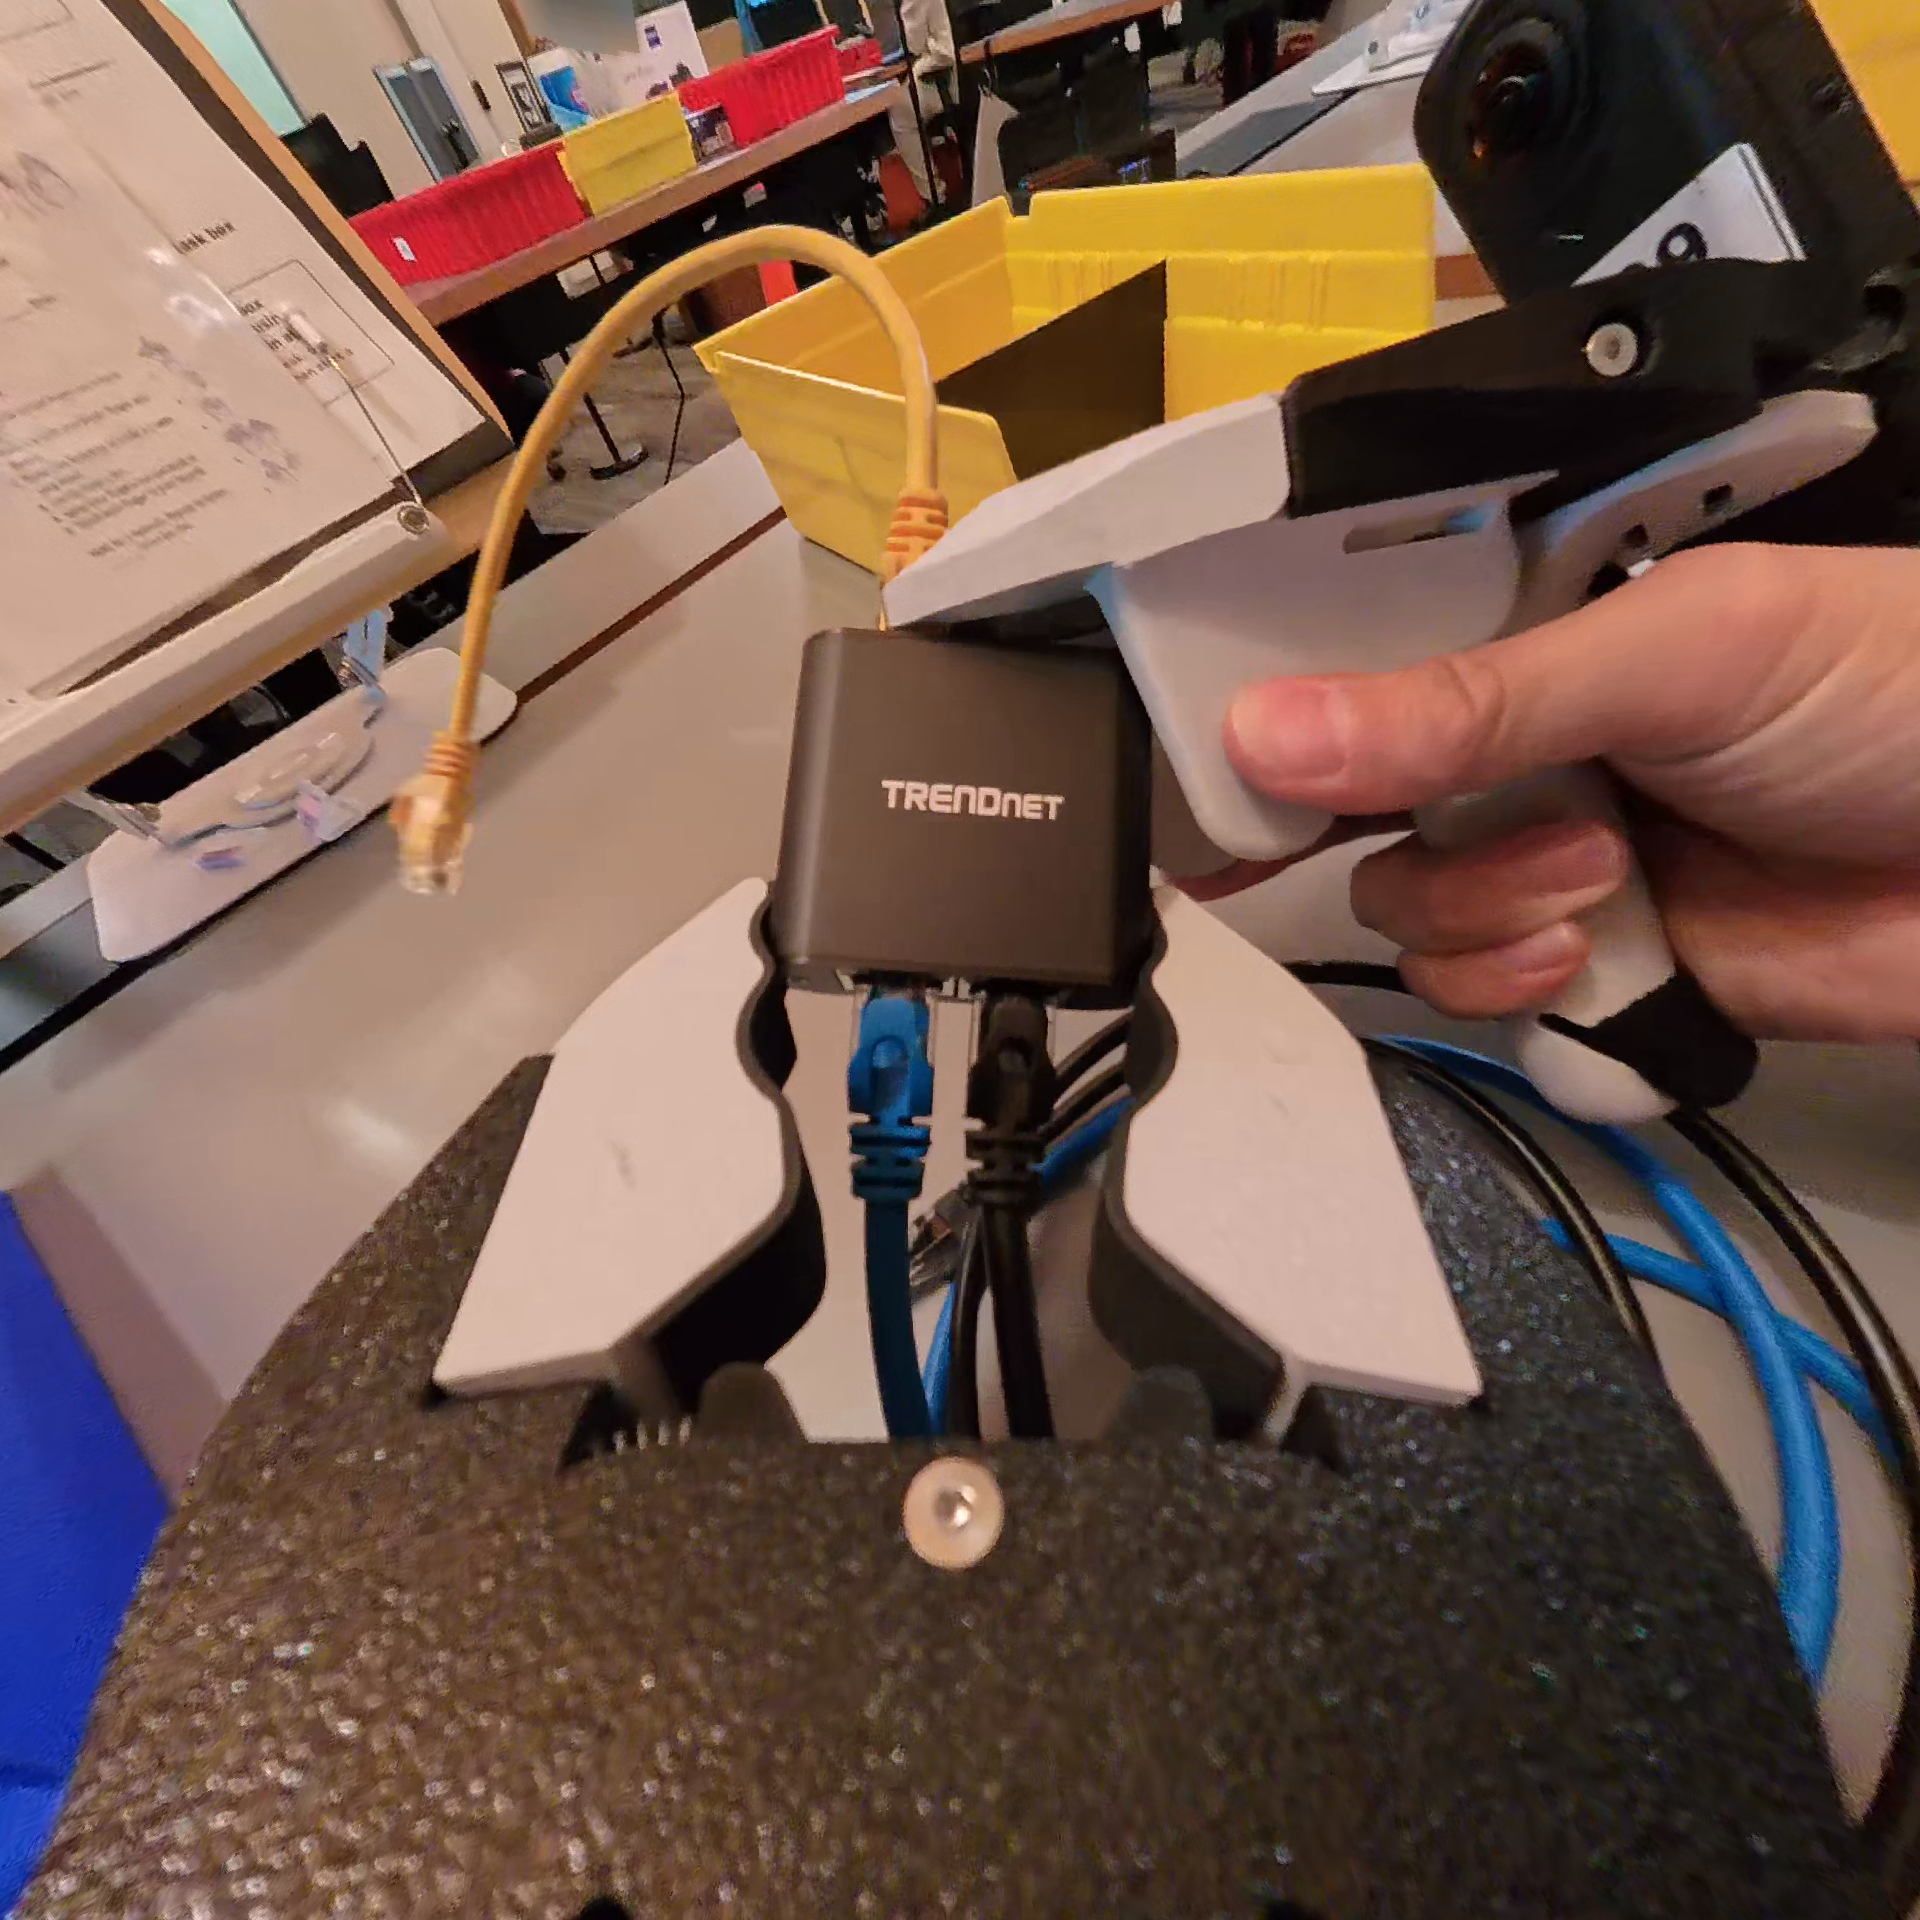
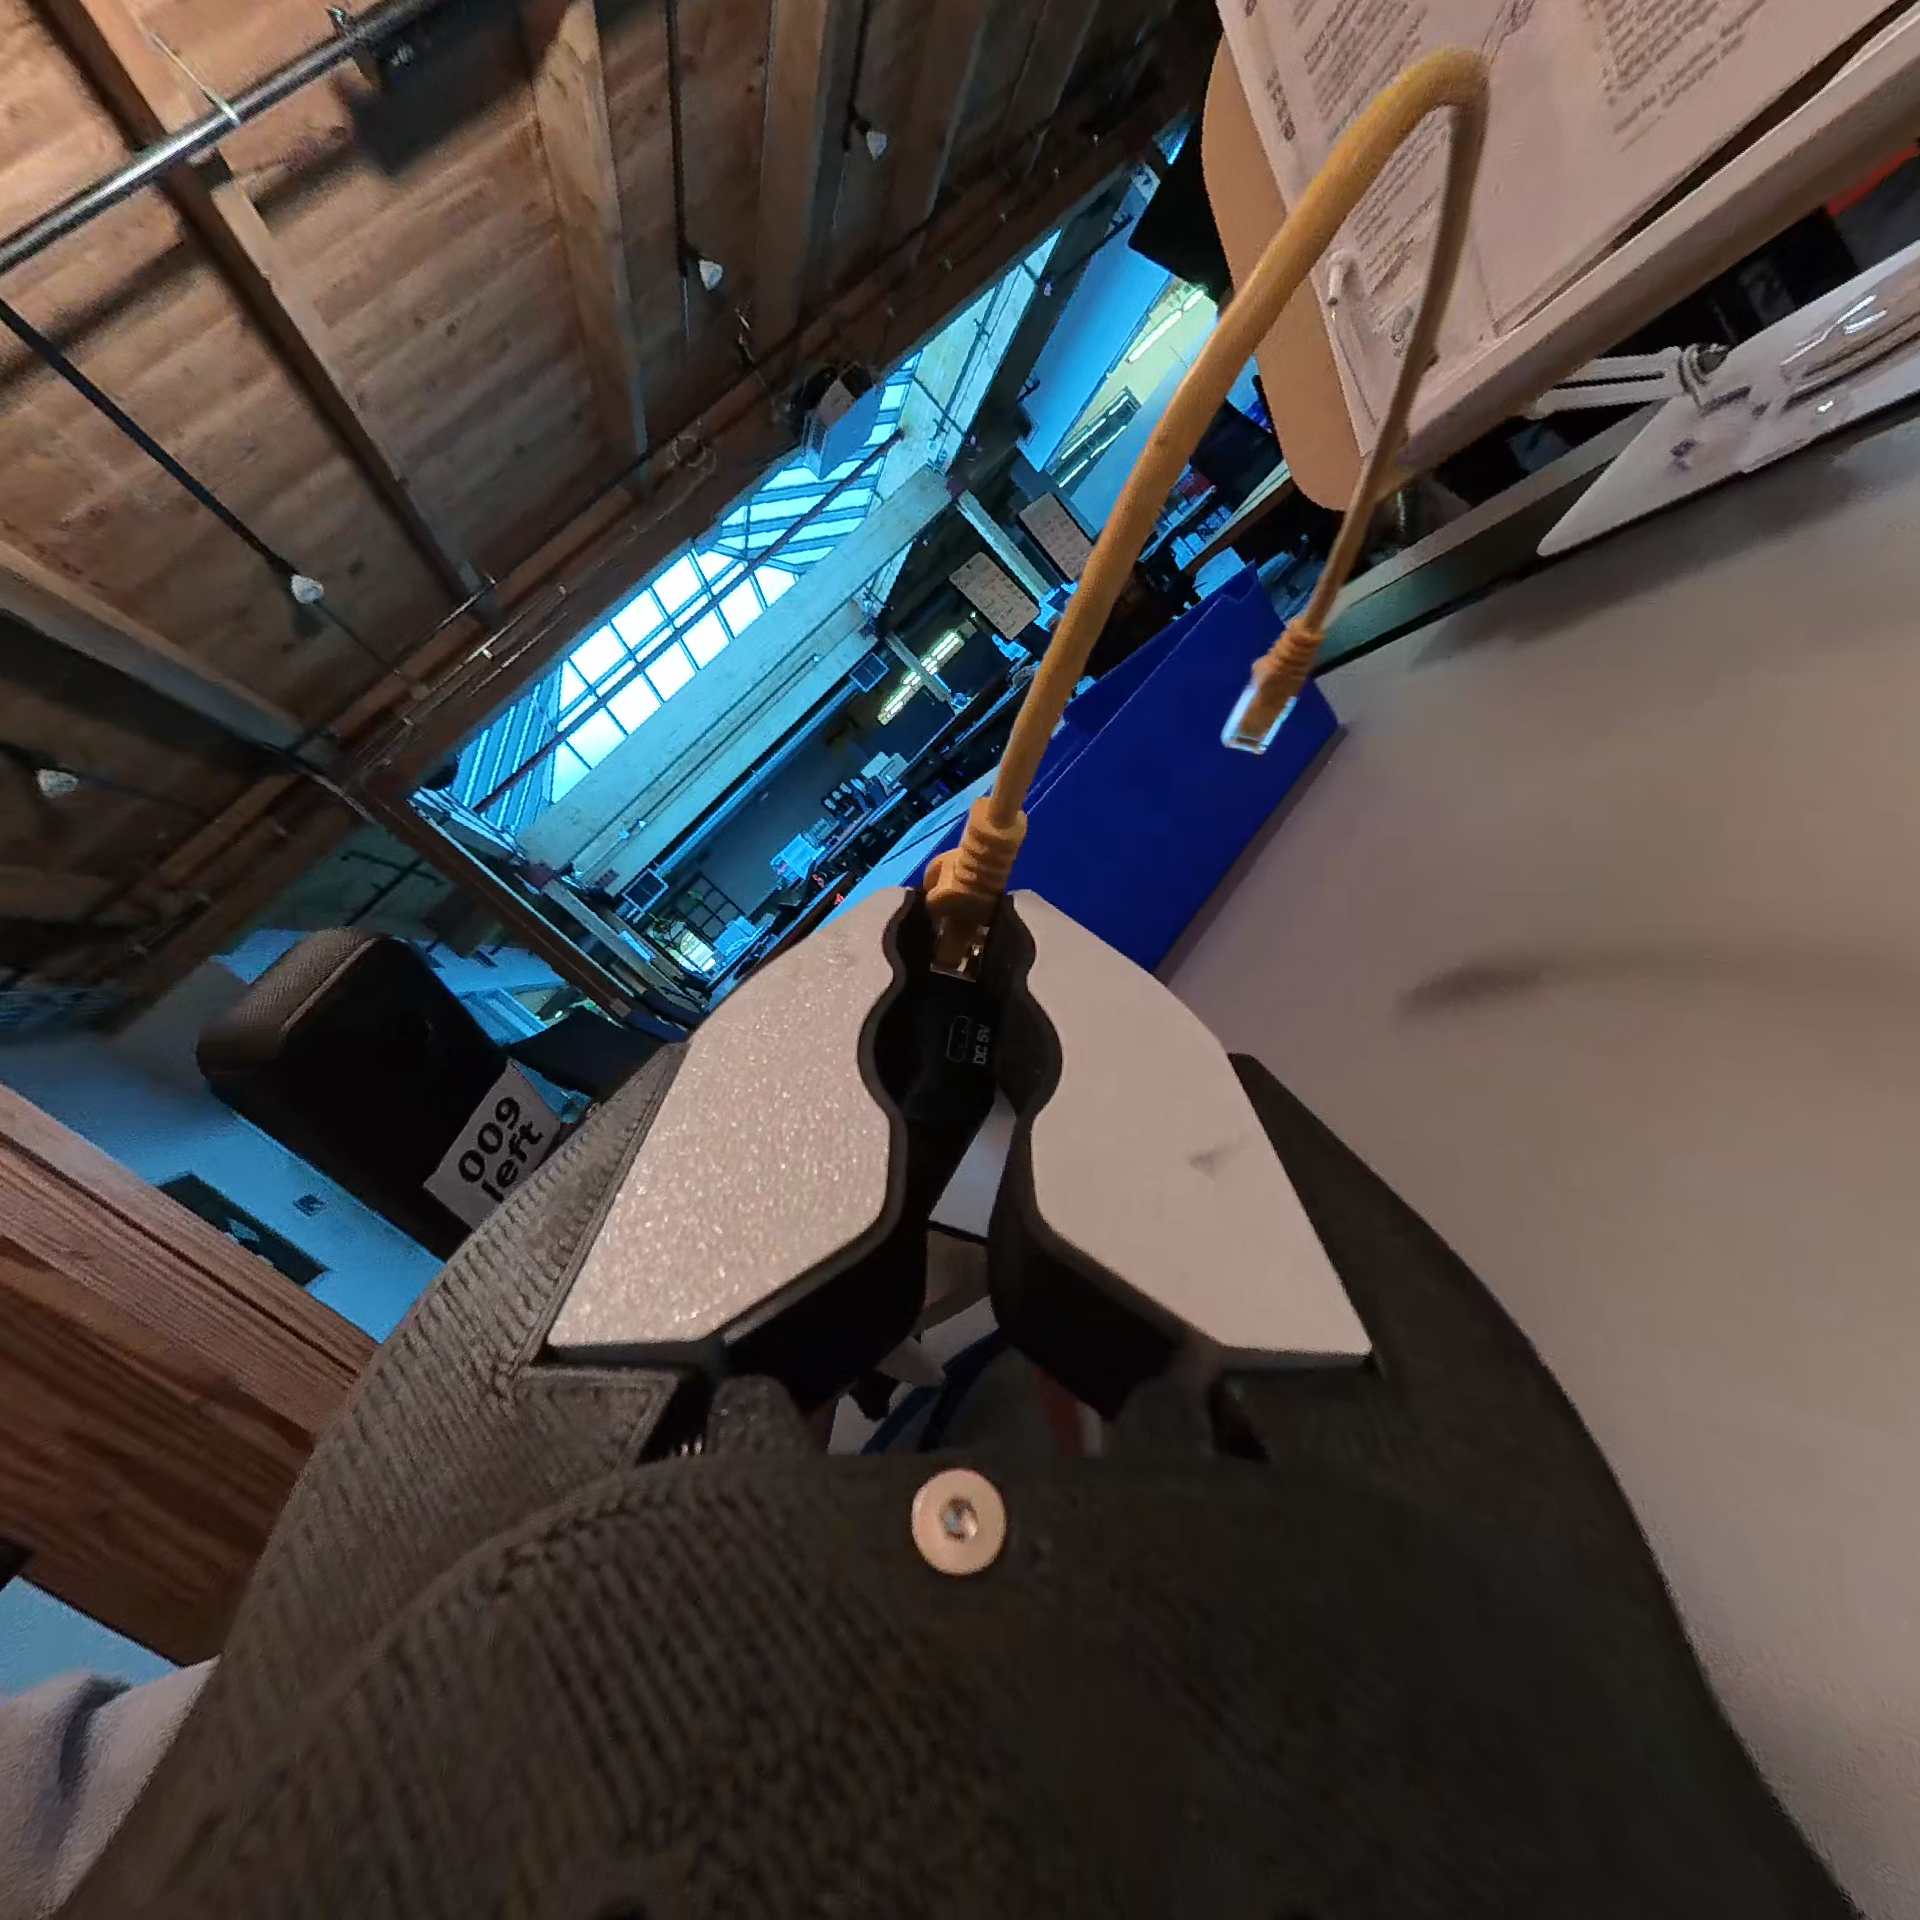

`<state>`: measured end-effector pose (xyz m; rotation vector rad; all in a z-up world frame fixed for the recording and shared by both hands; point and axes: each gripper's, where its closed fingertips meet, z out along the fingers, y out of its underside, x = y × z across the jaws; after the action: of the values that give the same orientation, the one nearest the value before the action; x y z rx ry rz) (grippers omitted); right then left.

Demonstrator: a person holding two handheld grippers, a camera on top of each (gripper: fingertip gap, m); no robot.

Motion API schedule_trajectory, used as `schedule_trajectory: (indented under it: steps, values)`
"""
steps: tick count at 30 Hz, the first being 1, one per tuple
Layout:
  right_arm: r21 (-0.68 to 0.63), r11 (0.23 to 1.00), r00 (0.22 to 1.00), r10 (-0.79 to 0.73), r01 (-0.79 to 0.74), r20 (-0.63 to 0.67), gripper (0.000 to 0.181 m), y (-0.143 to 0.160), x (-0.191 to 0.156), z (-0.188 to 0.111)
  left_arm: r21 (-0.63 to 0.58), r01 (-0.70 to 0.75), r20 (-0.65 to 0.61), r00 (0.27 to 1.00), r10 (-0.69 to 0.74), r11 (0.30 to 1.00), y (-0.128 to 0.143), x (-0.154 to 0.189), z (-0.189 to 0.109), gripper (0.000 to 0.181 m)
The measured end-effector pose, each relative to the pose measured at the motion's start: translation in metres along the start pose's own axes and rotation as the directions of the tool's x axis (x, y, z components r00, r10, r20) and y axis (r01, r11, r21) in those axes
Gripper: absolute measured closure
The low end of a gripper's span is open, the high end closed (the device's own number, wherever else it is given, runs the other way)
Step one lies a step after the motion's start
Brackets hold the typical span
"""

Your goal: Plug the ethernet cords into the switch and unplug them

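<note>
My left gripper (image 1: 961,935) is shut on the near end of the black switch (image 1: 966,727) and holds it above the table. A blue cord (image 1: 888,1091) and a black cord (image 1: 1006,1081) are plugged into the switch's near side. A yellow cord (image 1: 774,237) arches up from the far side, and its free plug (image 1: 431,831) hangs at the left. My right gripper (image 2: 961,920) is shut on the yellow cord's plug (image 2: 971,883), which sits in the switch's end face (image 2: 966,1039). The free plug (image 2: 1259,717) dangles beyond. The right gripper's upper finger (image 1: 1091,499) lies over the switch's far end.
A yellow bin (image 1: 1247,249) stands behind the switch. A document stand (image 1: 156,364) is at the left, and a blue bin (image 1: 52,1455) at the near left. Loops of blue and black cable (image 1: 1766,1351) lie on the grey table (image 1: 623,883) at the right. A hand (image 1: 1662,779) holds the right gripper. My right fingertips sit around 4 centimetres from my left ones.
</note>
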<state>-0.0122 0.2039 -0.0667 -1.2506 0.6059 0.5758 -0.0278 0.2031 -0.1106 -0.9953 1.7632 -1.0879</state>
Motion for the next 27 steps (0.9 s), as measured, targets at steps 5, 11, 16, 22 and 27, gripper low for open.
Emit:
schedule_trajectory:
  steps: [5, 11, 16, 22, 27]
  values:
    - [-0.002, 0.987, 0.987, 0.158, -0.158, 0.042, 0.169, 0.0035, -0.0029, -0.0031, -0.004, -0.102, 0.014, 0.995, 0.102, 0.995, 0.0035, -0.0017, -0.0035, 0.119]
    - [0.042, 0.984, 0.985, 0.172, -0.172, 0.01, 0.168, 0.0041, -0.0011, -0.008, -0.017, -0.096, 0.029, 0.995, 0.096, 0.995, 0.0015, -0.0001, -0.0012, 0.119]
    - [0.054, 0.982, 0.983, 0.182, -0.182, 0.011, 0.163, 0.0035, -0.0004, -0.006, 0.003, -0.051, 0.001, 0.999, 0.051, 0.999, 0.001, -0.0021, -0.0039, 0.119]
    - [0.079, 0.98, 0.983, 0.182, -0.181, -0.006, 0.161, 0.001, -0.0009, -0.0049, 0.008, -0.042, 0.003, 0.999, 0.042, 0.999, 0.0002, -0.0031, -0.0042, 0.119]
    - [0.09, 0.98, 0.983, 0.183, -0.179, -0.032, 0.154, 0.0014, -0.0025, -0.0027, -0.014, -0.052, 0.005, 0.999, 0.052, 0.999, 0.0044, -0.0023, -0.0025, 0.119]
